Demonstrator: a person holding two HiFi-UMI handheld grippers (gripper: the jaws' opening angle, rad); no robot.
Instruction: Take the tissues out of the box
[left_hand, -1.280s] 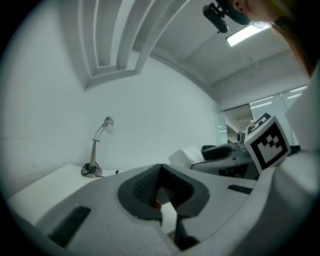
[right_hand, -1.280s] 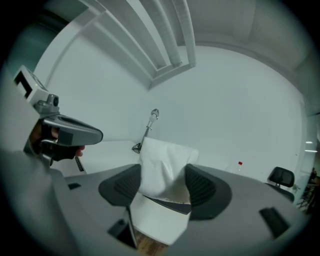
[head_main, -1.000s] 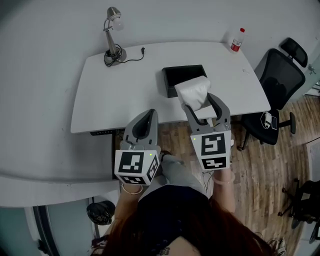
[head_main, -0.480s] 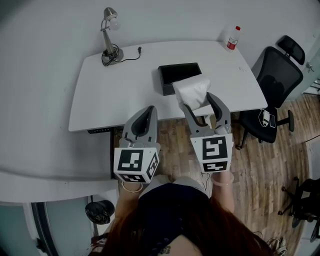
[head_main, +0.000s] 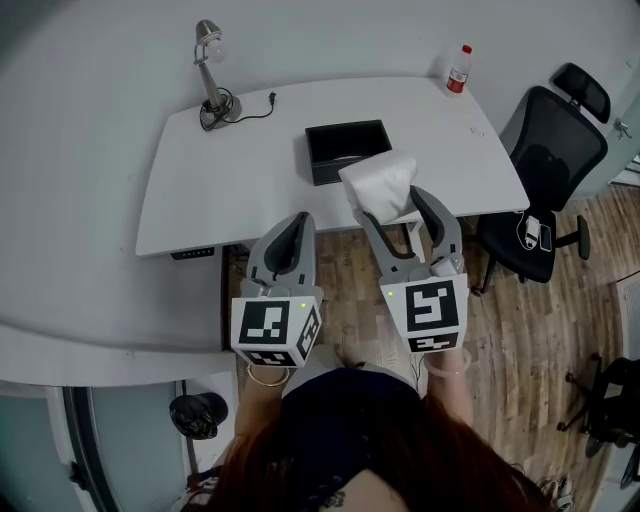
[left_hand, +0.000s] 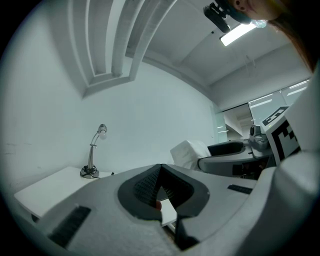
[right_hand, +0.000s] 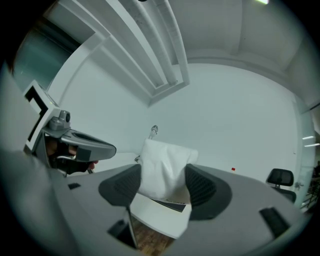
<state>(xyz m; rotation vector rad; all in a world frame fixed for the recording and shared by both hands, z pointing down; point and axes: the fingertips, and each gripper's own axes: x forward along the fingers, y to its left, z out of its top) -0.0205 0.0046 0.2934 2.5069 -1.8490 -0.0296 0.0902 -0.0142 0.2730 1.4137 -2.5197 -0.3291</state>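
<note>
White desk (head_main: 200, 190) fills the upper half of the head view, with wood floor (head_main: 520, 330) below its near edge. Black office chair (head_main: 555, 170) is right of the box, past the desk's right end.

Black box (head_main: 345, 172) sits open on the desk, long side parallel to the desk's near edge.

Tissues (head_main: 380, 187) are out of the box, at its near-right corner over the desk edge. The wad sticks out past the jaw tips, long axis along the jaws, free end toward the box.

Right gripper (head_main: 392, 203): jaws wide, pads pressing the tissues (right_hand: 165, 167) from both sides.

Left gripper (head_main: 293, 220) is near-left of the box, tips closed together with nothing in them.

A broad stretch of desktop runs left of the box. Lamp (head_main: 210, 60) is far-left of the box and a bottle (head_main: 459, 68) far-right.
</note>
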